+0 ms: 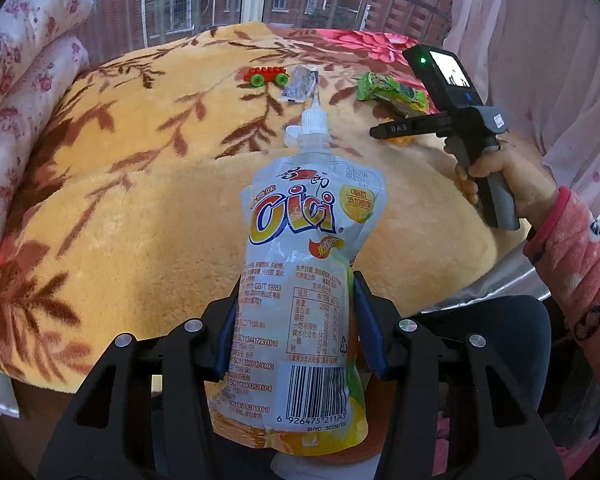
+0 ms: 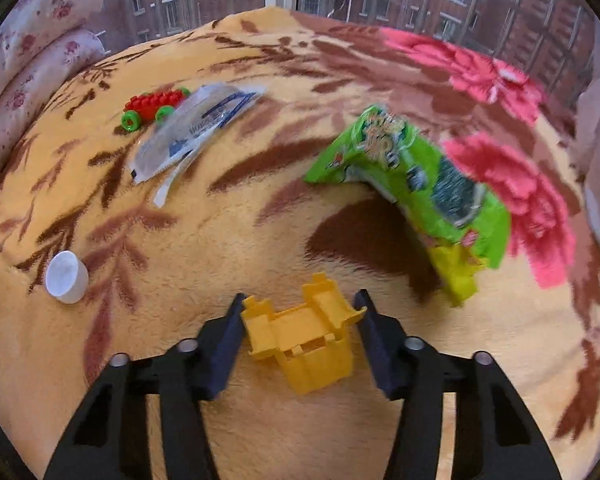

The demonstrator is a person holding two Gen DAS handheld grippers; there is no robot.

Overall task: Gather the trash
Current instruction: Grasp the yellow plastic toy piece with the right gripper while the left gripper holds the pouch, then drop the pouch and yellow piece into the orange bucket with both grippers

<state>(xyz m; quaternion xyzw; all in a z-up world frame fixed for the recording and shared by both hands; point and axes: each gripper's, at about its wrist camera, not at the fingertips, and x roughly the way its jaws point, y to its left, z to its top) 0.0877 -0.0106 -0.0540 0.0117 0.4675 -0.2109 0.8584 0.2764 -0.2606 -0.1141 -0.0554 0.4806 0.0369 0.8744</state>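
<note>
Left claw (image 1: 296, 320) grips the drink pouch (image 1: 304, 264); right claw (image 2: 300, 320) gapes around the yellow piece (image 2: 304, 340) mid-blanket (image 2: 220, 240).

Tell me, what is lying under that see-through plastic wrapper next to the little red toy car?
Only the orange blanket shows beneath the clear wrapper. Its far end lies against the red toy car and may overlap it. Anything flat under the printed part would be hidden.

Green wrapper (image 2: 416, 192), yellow plastic piece (image 2: 304, 340), leaf-patterned orange blanket (image 2: 228, 240).
</note>
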